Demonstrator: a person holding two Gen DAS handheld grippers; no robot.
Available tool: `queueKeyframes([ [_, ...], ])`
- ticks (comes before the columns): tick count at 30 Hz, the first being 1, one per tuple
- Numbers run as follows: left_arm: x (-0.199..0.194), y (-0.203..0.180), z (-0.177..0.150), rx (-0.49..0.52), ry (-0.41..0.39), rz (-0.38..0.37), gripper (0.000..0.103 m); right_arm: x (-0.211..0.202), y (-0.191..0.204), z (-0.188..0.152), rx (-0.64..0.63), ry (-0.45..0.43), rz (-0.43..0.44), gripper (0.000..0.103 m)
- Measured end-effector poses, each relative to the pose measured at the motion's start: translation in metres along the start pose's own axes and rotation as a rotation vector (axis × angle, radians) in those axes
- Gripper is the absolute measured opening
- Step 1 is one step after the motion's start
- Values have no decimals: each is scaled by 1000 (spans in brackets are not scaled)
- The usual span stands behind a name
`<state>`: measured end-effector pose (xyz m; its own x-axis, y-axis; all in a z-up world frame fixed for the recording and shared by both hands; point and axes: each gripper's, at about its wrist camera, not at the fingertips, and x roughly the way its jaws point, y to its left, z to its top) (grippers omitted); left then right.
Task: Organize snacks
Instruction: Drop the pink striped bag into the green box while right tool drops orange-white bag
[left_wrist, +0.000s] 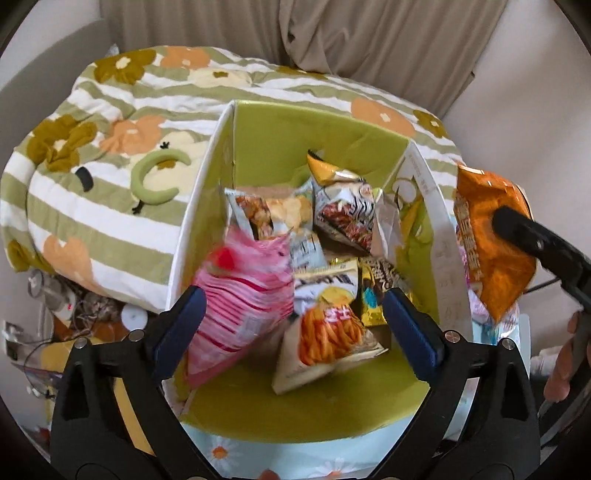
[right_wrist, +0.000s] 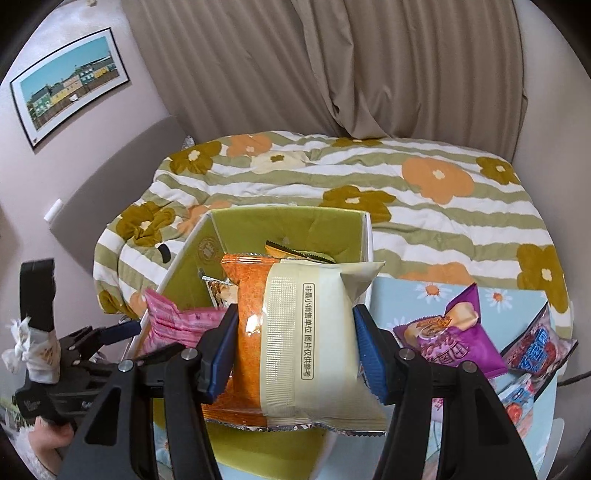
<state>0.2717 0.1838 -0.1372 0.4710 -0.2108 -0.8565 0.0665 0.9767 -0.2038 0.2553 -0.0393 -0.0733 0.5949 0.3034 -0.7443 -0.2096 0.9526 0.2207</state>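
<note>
Left wrist cam: closest thing is the left gripper, jaws spread wide, blue pads well apart w/ nothing pinched. The pink bag sits just past the left pad, blurry, leaning on the left wall of the box. Can't tell if it touches the pad. Box is white outside, green inside, open top, and it's got a pile of snacks in it: an orange-sticks pack near the front, a yellow pack beside it, a chips pack and a zebra-stripe pack further back. Off to the right, outside the box wall, the right gripper comes in holding the orange bag. Behind the box is a striped flower quilt, then curtains.

Right wrist cam: right gripper up front, jaws at a narrowish gap, clamped on the orange bag. Pads press both sides, and its cream back panel w/ printed text faces the cam. Bag hangs above the box's near-right corner, box right behind it. Pink bag pokes up at the box's left side, left gripper next to it. On the right, a purple pack and a red-blue pack lie on a daisy-print cloth, still outside the box. A framed picture is on the wall top left.
</note>
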Motion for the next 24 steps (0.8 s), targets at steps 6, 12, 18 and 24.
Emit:
queueKeyframes([
  [6, -6, 7, -12, 22, -3, -24, 96, 8, 5, -2, 26, 9, -29, 55],
  [12, -10, 8, -16, 27, 2, -36, 96, 20, 16, 11, 15, 22, -30, 55],
  [18, -10, 13, -16, 2, -2, -28, 96, 46, 27, 24, -23, 74, -43, 55],
  [24, -6, 20, -15, -23, 6, -11, 96, 70, 29, 24, -1, 85, 12, 98],
])
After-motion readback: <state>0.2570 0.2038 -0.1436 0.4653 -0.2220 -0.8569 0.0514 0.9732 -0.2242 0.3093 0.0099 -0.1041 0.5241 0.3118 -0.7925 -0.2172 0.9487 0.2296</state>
